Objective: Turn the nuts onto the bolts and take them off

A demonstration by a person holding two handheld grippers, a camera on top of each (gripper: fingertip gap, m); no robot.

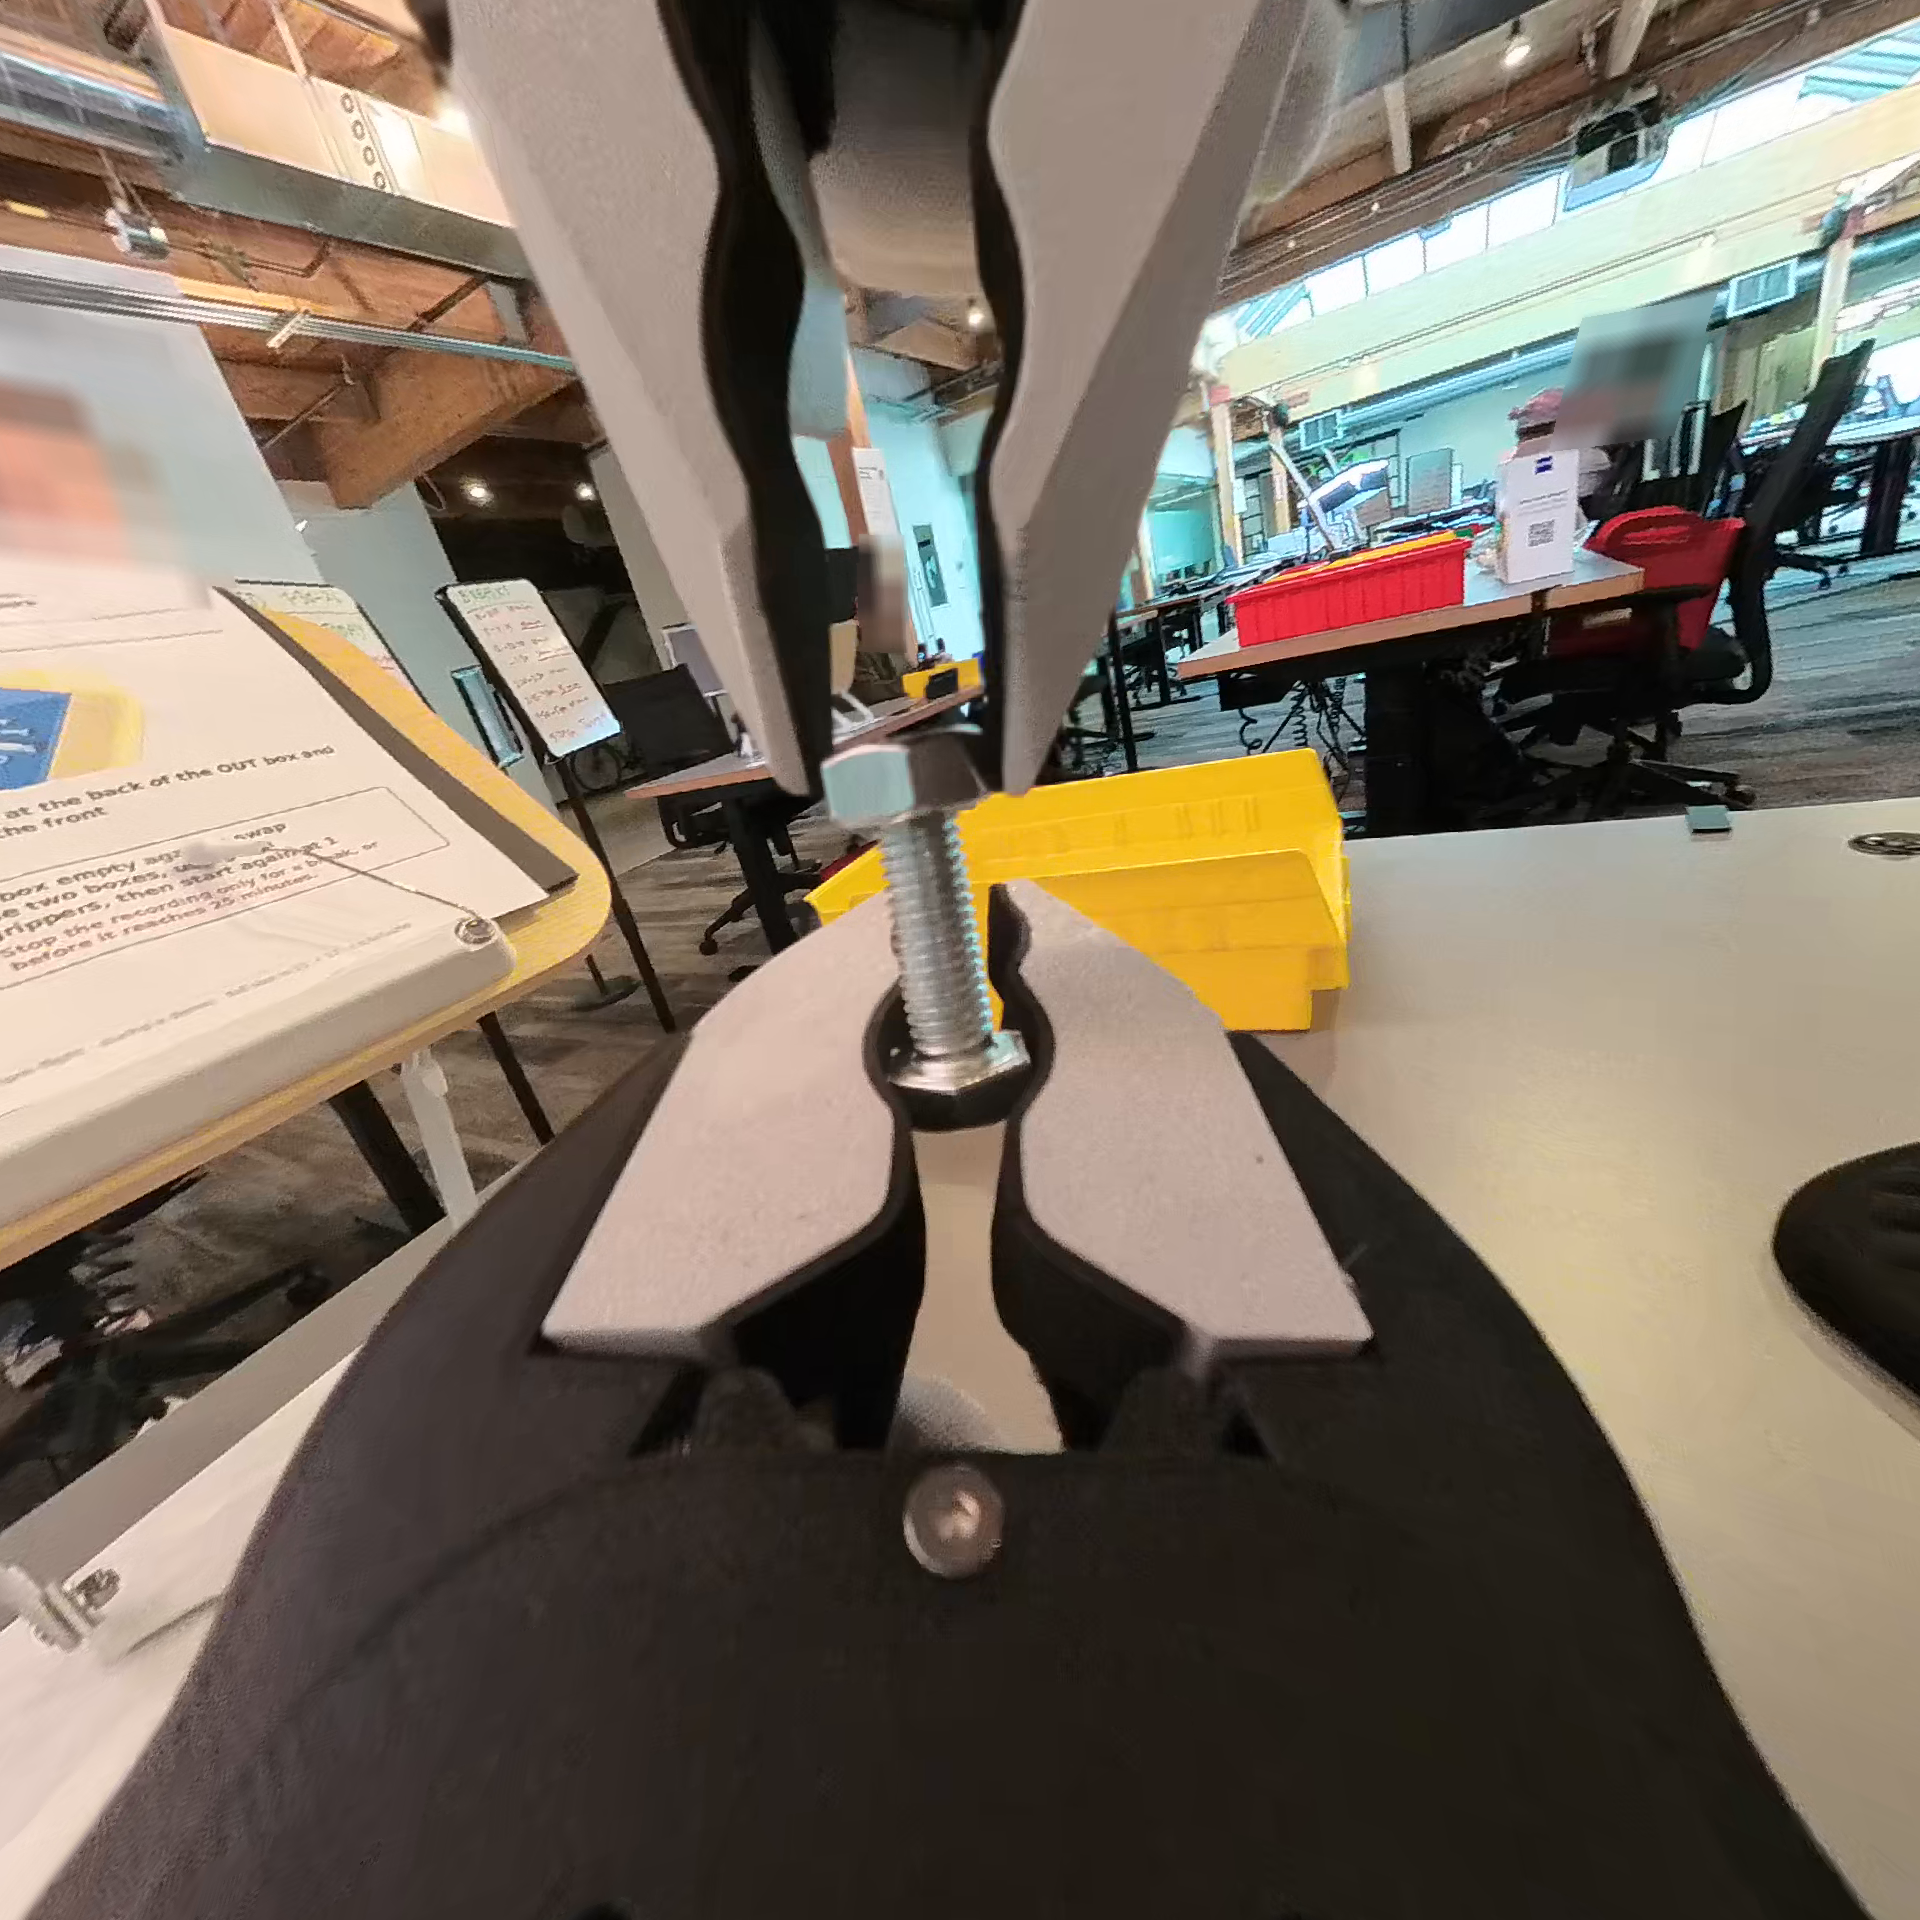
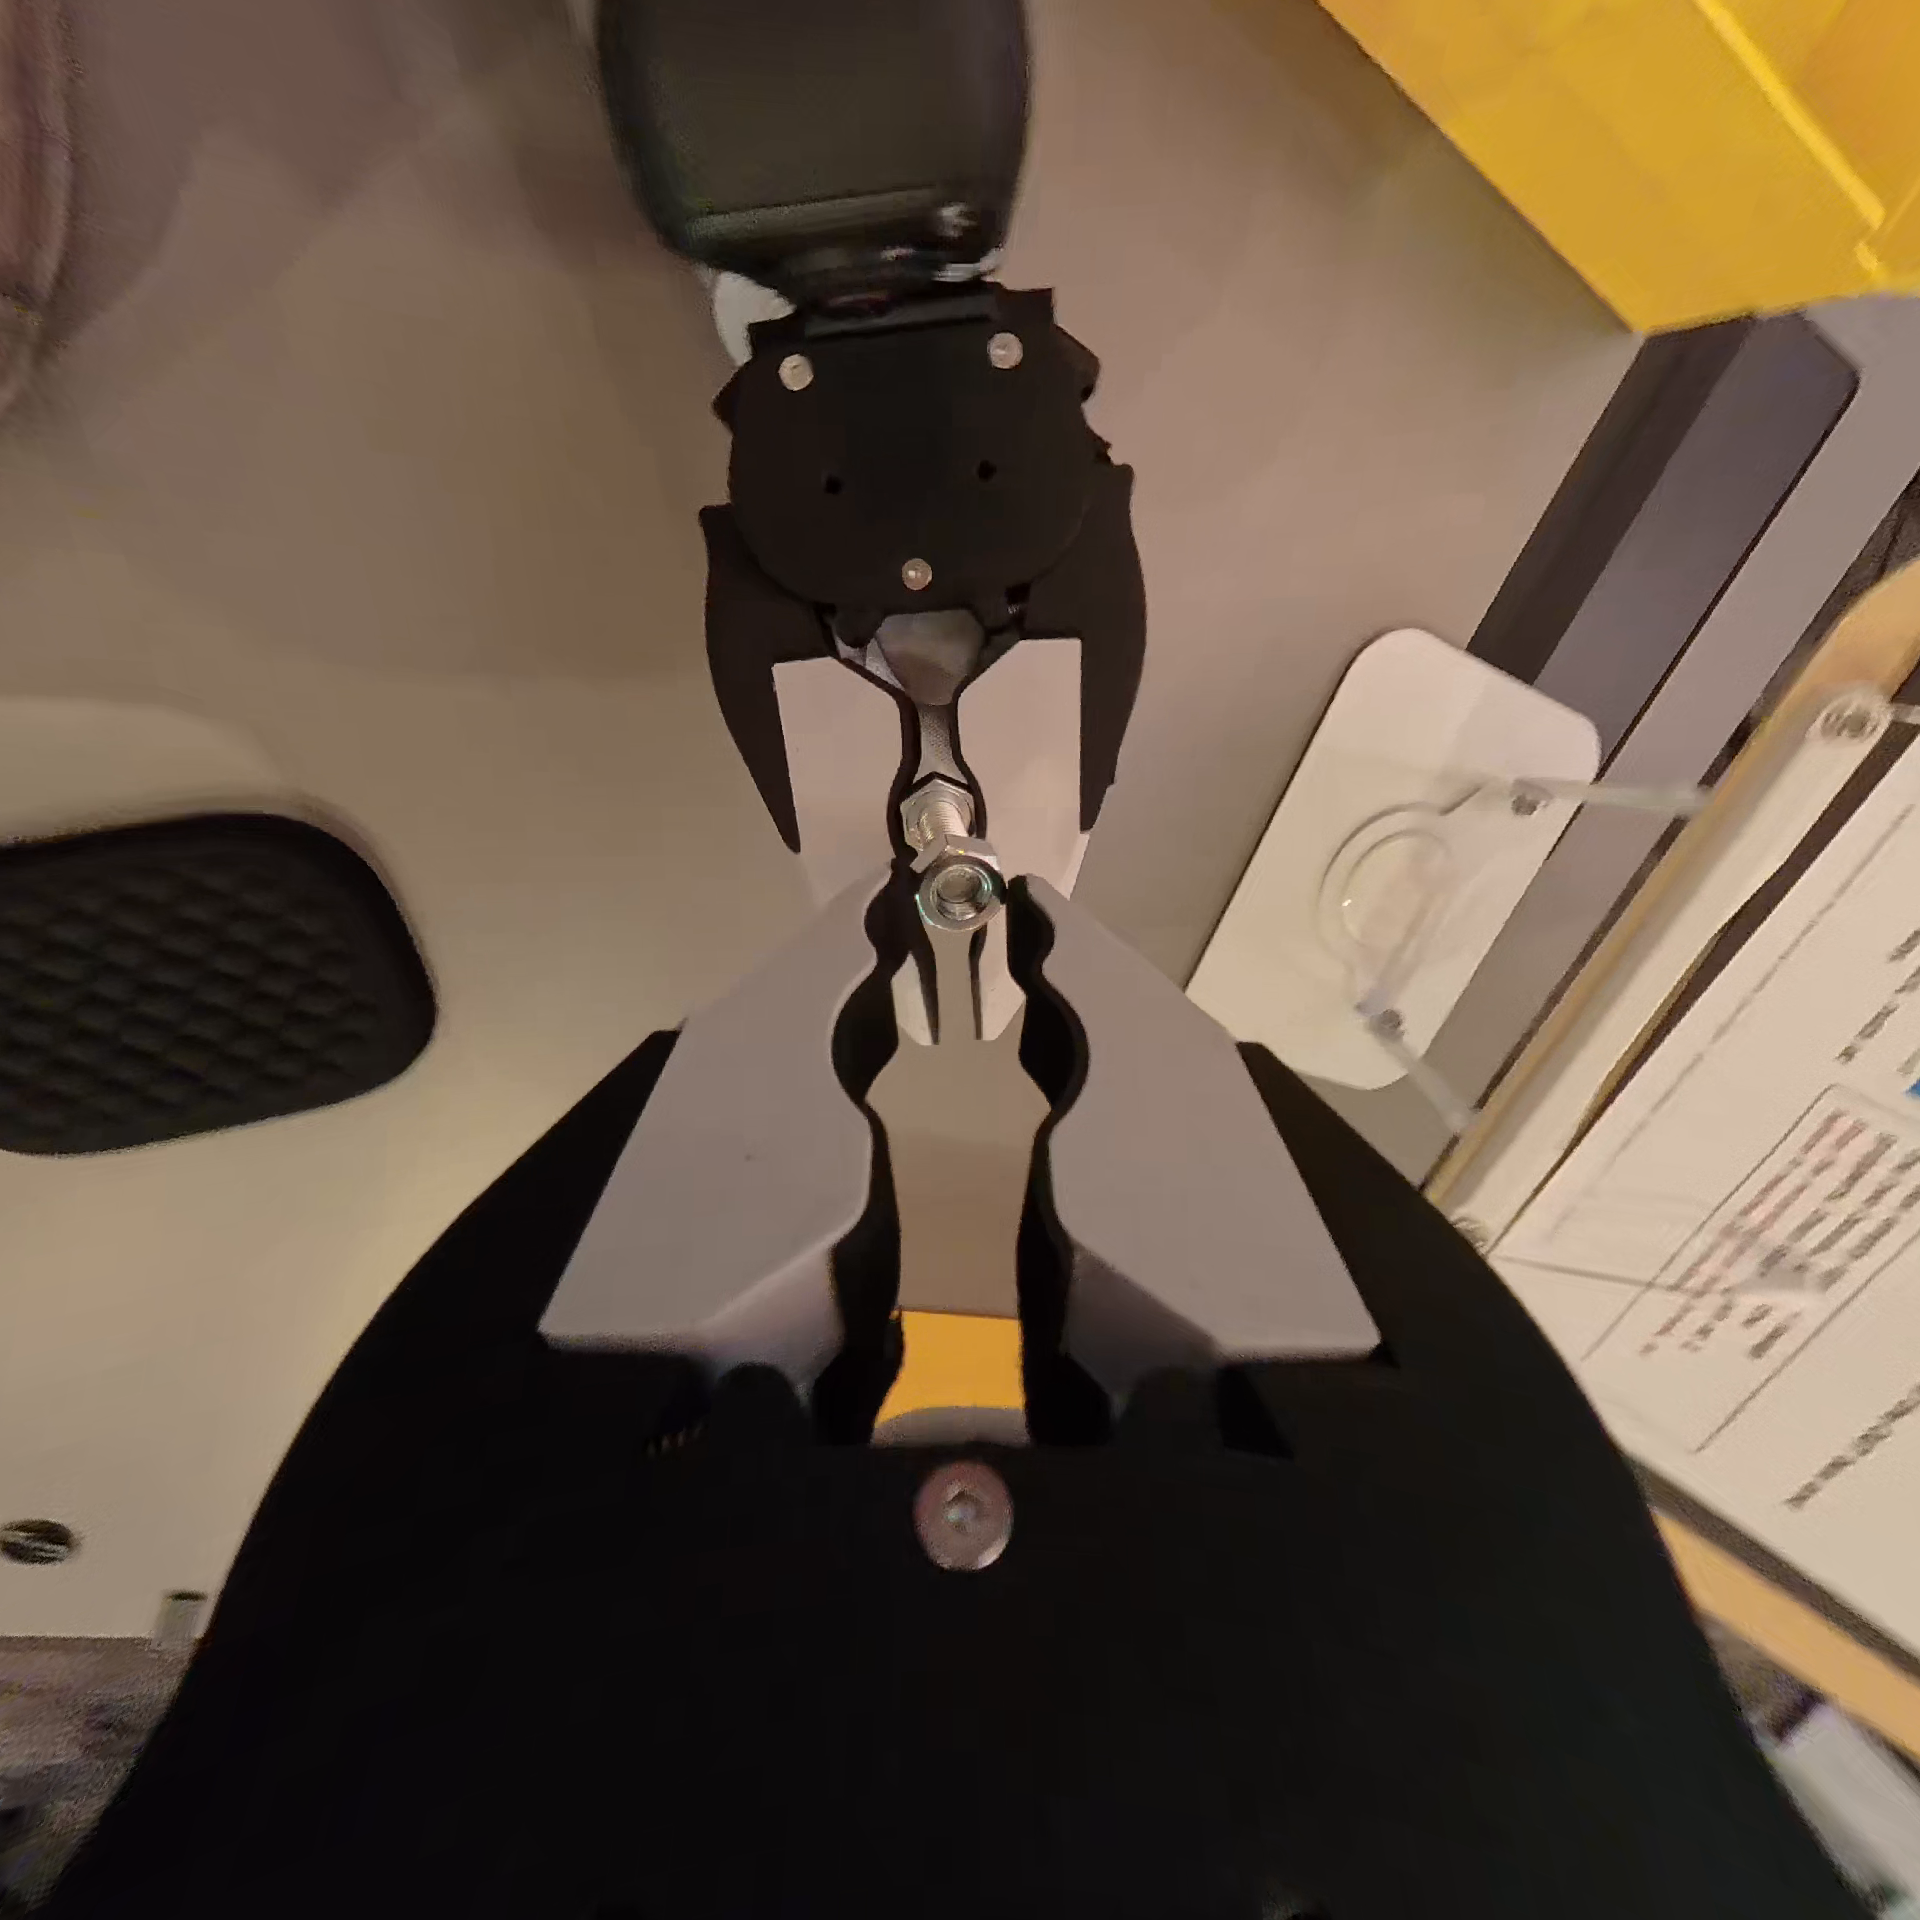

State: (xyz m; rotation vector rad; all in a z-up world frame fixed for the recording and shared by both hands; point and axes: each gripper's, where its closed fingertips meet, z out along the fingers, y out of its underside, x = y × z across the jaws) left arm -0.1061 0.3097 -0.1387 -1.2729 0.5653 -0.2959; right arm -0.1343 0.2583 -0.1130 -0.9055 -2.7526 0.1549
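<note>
A: Left gripper (image 1: pixel 961 1023) was pinching the nut (image 1: pixel 958 1062) between its fingertips, bolt (image 1: pixel 933 940) shank standing out past them.

B: Right gripper (image 2: pixel 961 896)?

A: Clamped on the bolt head (image 1: pixel 899 792) at its tips. Both sets of fingers nearly together.

B: Step?

A: Mid-threading, I'd say; on or off, couldn't tell. The next twist needs the axes kept in line and no slip in either grip.

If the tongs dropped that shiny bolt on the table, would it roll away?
Probably not far: the bolt has a round shaft, but its six-sided head and the nut on its end would likely stop it. It looks like solid metal, so probably stiff and heavy for its size.
</note>
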